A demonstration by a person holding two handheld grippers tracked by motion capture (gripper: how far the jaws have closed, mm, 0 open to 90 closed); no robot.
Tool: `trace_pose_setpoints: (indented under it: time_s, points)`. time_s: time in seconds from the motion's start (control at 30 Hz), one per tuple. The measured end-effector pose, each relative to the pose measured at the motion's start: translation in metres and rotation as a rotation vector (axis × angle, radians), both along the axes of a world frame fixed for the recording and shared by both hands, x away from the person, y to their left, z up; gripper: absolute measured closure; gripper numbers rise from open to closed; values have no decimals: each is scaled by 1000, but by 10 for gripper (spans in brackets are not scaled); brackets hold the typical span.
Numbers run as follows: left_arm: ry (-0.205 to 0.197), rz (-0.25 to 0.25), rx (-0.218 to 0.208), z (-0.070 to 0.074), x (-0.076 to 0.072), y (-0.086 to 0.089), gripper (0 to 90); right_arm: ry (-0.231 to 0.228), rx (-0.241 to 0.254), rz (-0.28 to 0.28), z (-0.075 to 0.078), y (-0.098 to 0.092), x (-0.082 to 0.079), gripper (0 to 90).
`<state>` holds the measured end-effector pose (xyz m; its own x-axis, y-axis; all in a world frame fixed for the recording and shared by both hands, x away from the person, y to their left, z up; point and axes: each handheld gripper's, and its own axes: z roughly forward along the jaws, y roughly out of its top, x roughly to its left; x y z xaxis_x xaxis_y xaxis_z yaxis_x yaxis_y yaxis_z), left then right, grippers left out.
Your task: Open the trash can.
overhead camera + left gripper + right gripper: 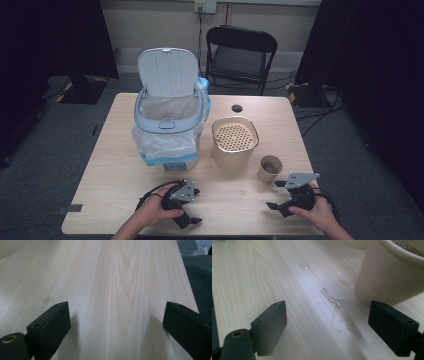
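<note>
Pale wood surface (115,165) lies bare under my left gripper (117,325) and right gripper (328,327), both wide open and holding nothing, so I judge the paper cup (270,168), centre-right in the high view, should be approached level, avoiding the spilled liquid (332,300).
</note>
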<state>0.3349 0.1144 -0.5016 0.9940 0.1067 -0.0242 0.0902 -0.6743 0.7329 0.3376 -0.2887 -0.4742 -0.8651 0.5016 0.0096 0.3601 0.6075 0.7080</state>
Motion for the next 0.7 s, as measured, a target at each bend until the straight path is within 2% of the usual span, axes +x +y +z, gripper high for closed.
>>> trace_pose_setpoints:
  time_s: [0.13, 0.7]
  points:
    - [2, 0, 11, 0, 0, 0, 63, -10, -10, -24, 1, -7, 4, 149]
    - [-4, -7, 4, -1, 0, -1, 39, -31, 31, -120, 2, -19, 27, 150]
